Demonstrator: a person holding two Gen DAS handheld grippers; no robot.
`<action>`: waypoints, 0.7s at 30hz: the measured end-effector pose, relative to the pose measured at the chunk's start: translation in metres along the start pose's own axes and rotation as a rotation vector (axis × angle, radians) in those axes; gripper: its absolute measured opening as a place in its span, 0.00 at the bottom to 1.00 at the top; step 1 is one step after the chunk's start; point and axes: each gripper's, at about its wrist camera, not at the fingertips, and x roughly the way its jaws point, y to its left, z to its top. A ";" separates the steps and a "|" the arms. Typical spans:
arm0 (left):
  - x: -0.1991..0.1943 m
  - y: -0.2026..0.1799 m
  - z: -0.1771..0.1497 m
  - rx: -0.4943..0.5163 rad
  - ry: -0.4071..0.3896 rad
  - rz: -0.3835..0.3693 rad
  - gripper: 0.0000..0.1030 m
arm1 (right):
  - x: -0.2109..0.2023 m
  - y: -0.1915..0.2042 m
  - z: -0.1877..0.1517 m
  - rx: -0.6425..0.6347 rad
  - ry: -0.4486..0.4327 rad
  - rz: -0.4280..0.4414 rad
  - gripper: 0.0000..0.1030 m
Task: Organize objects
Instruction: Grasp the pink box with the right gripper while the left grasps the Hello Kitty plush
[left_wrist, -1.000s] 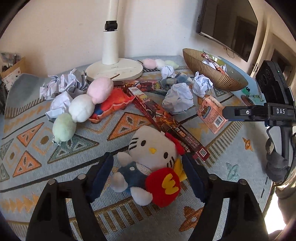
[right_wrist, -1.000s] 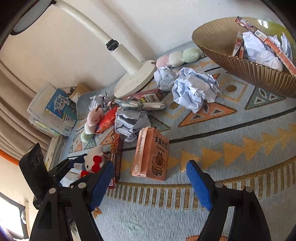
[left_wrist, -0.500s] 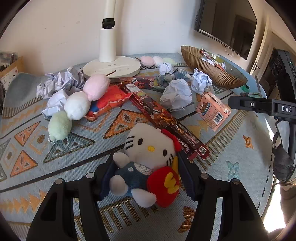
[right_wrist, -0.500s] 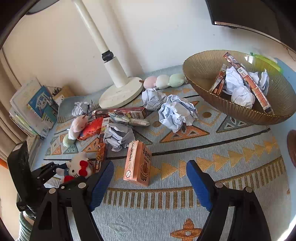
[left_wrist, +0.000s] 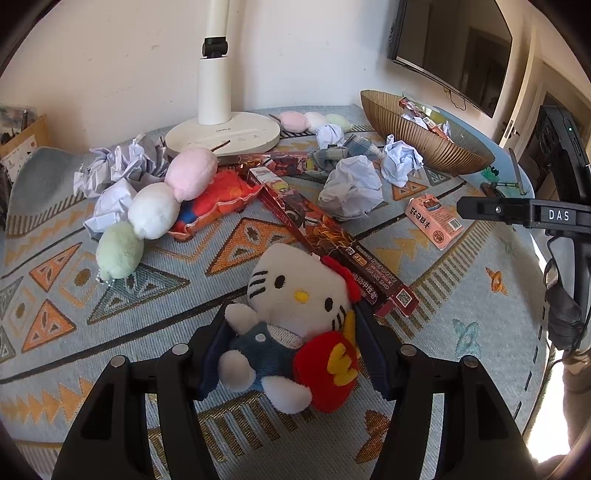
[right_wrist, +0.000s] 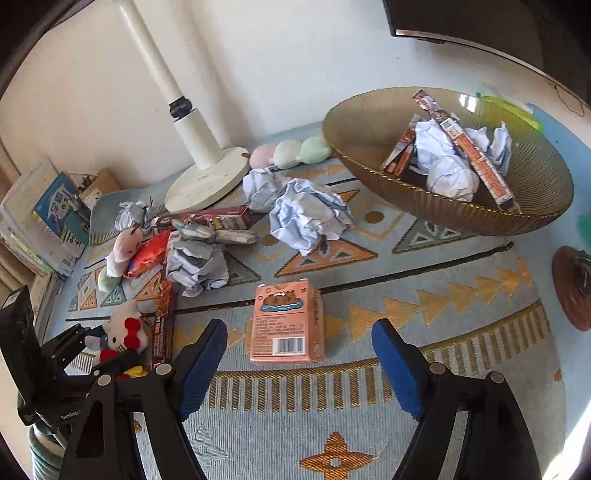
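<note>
Closer now: white, red-bowed plush cat (left_wrist: 295, 317).

My surface (right_wrist: 424, 295) wears a pale blue cloth patterned with orange triangles. On it sit a ribbed gold bowl (right_wrist: 461, 218), a white lamp base (left_wrist: 221, 134), crumpled paper balls (left_wrist: 351, 192), a pink carton (right_wrist: 288, 325) lying flat, a long red box (left_wrist: 332, 251), two pink-white-green plush skewers (left_wrist: 147, 214), an orange snack packet (left_wrist: 218, 199) and a white cat plush (left_wrist: 291, 317). A brown coaster (right_wrist: 570, 288) lies near my right edge.
</note>
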 end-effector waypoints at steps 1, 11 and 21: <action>0.000 0.000 0.000 0.001 -0.001 0.002 0.58 | 0.006 0.009 -0.002 -0.029 0.009 -0.023 0.77; -0.009 -0.003 0.000 0.001 -0.042 0.024 0.51 | 0.034 0.037 -0.009 -0.138 0.035 -0.099 0.38; -0.038 -0.041 0.041 0.009 -0.125 -0.010 0.51 | -0.043 -0.001 -0.016 -0.063 -0.098 -0.062 0.38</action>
